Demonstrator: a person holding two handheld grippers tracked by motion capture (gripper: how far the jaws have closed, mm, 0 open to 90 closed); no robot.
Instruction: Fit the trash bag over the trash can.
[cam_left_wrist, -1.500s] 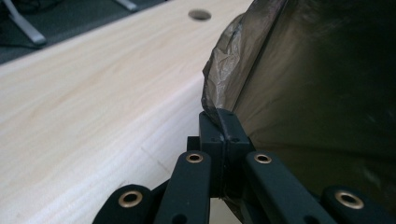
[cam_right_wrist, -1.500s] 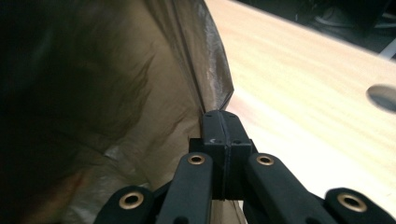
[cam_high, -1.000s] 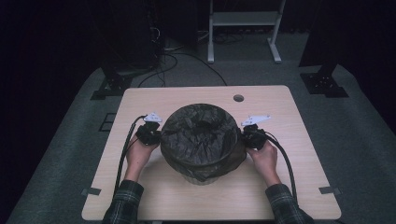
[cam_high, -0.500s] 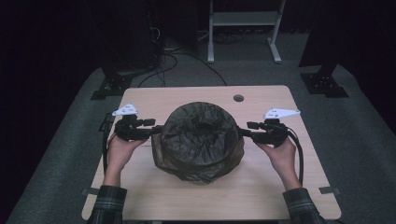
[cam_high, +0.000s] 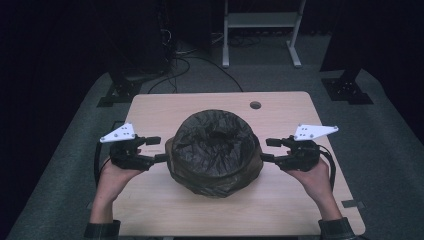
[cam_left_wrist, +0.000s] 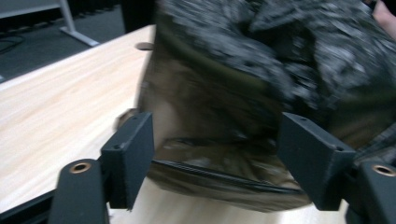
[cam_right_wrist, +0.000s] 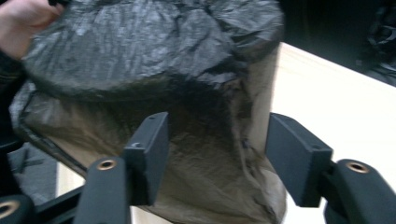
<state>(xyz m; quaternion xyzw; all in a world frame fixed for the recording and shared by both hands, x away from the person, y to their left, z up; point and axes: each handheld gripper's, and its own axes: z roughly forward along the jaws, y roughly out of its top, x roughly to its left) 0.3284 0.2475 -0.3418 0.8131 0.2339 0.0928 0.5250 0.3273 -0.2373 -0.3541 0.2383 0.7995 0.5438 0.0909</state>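
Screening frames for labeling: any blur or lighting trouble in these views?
High view: dim, room black, table lit, fairly sharp. Left gripper view: bin bag motion-smeared, jaws sharp. Right gripper view: milder blur, bag's creases readable, tabletop washed out bright.

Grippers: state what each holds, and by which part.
Nothing. The left gripper and right gripper have just been opening; their jaws stand open beside the bag-lined bin, off its sides.
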